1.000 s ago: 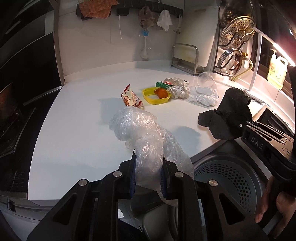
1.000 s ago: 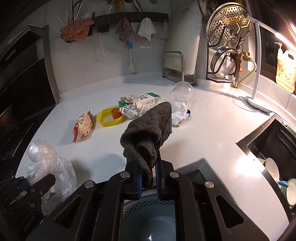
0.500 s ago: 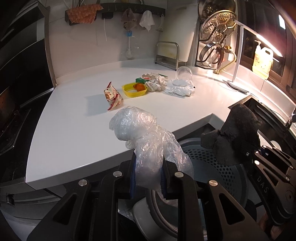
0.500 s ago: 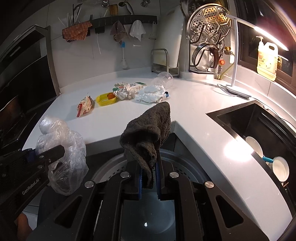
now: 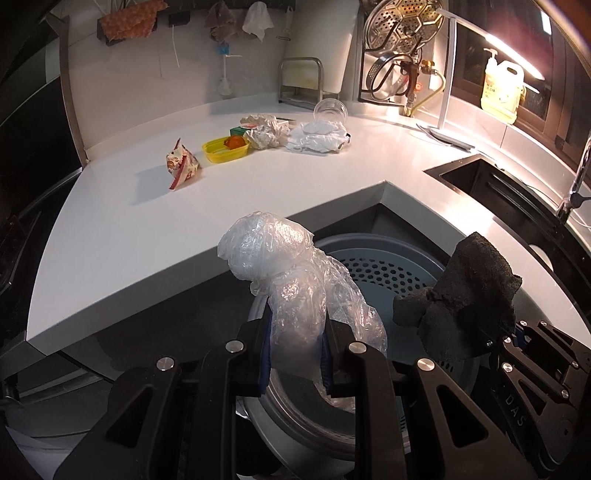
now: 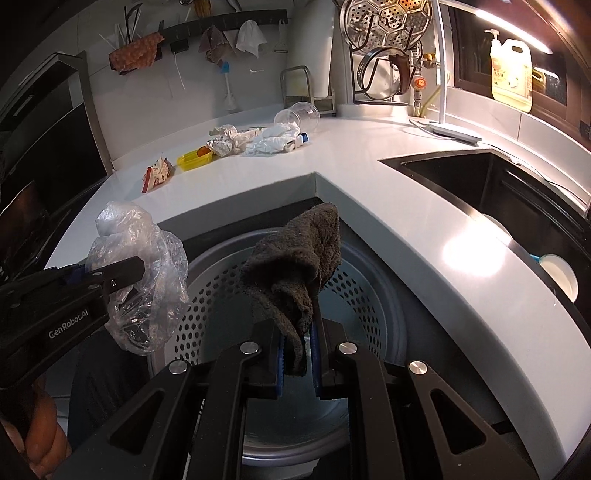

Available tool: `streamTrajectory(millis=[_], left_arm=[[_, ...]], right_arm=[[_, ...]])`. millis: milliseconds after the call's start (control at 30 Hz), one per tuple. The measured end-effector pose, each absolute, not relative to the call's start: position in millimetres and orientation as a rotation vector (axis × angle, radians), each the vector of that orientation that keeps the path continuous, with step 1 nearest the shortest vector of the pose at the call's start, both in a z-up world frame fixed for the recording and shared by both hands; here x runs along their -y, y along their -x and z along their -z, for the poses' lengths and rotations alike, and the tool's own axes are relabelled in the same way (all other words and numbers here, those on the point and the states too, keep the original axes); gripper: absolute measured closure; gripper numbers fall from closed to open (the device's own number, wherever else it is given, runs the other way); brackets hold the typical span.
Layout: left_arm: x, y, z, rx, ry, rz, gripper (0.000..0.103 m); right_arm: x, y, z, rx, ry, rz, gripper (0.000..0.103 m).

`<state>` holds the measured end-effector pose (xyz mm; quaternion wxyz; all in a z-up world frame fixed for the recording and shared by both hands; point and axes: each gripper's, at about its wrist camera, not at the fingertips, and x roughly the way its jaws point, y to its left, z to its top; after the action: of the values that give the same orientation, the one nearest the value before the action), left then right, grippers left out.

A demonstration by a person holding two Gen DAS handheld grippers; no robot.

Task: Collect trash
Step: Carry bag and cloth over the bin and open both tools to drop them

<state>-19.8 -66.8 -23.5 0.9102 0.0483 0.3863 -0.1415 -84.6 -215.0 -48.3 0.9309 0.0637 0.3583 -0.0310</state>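
My left gripper (image 5: pixel 295 347) is shut on a crumpled clear plastic bag (image 5: pixel 280 273) and holds it above the grey perforated bin (image 5: pixel 391 266). It also shows in the right wrist view (image 6: pixel 140 273). My right gripper (image 6: pixel 297 350) is shut on a dark grey rag (image 6: pixel 295 262), also over the bin (image 6: pixel 373 295); the rag shows in the left wrist view (image 5: pixel 465 299). More trash lies on the white counter (image 5: pixel 147 221): a snack wrapper (image 5: pixel 181 164), a yellow lid with orange peel (image 5: pixel 226 147), crumpled paper (image 5: pixel 266 134) and white plastic (image 5: pixel 317 136).
A clear cup (image 6: pixel 301 114) lies on its side at the back of the counter. A black sink (image 6: pixel 498 192) with dishes is to the right. A rack with a steamer basket (image 6: pixel 384 22) and a soap jug (image 6: pixel 511 70) stand behind.
Both grippers have drawn back from the counter and now hang over the bin, each still holding its item. The bin's inside has come into full view.
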Motion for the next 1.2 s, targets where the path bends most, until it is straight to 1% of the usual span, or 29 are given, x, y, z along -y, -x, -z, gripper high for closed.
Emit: streamTrajectory(millis=[533,833,900,967,1000,1033,1067,1100,1200], left_arm=[[78,18,46,-0.870,-0.114,0.310,0.081],[78,17,50,-0.881,-0.121,0.307,0.075],[78,16,50,-0.883,-0.121,0.306,0.072],[77,16,50,-0.884,-0.119,0.305,0.065],[77,16,50,-0.883,-0.117,0.304,0.059],[76,16,50,-0.880,-0.114,0.303,0.051],[75,17,49,-0.876,-0.110,0.302,0.043],[74,17,48,-0.870,-0.105,0.301,0.041],[74,17,47,-0.869,-0.103,0.300,0.041]], right_arm=[[223,84,74,-0.810,-0.168,0.041,0.092],[225,81,80,-0.829,-0.183,0.036,0.091],[225,81,79,-0.825,-0.185,0.041,0.088],[226,81,79,-0.818,-0.189,0.045,0.081],[227,82,78,-0.813,-0.192,0.047,0.079],[228,82,77,-0.808,-0.194,0.050,0.076],[229,83,77,-0.805,-0.196,0.051,0.074],[229,83,76,-0.802,-0.197,0.052,0.074],[230,83,76,-0.803,-0.200,0.054,0.074]])
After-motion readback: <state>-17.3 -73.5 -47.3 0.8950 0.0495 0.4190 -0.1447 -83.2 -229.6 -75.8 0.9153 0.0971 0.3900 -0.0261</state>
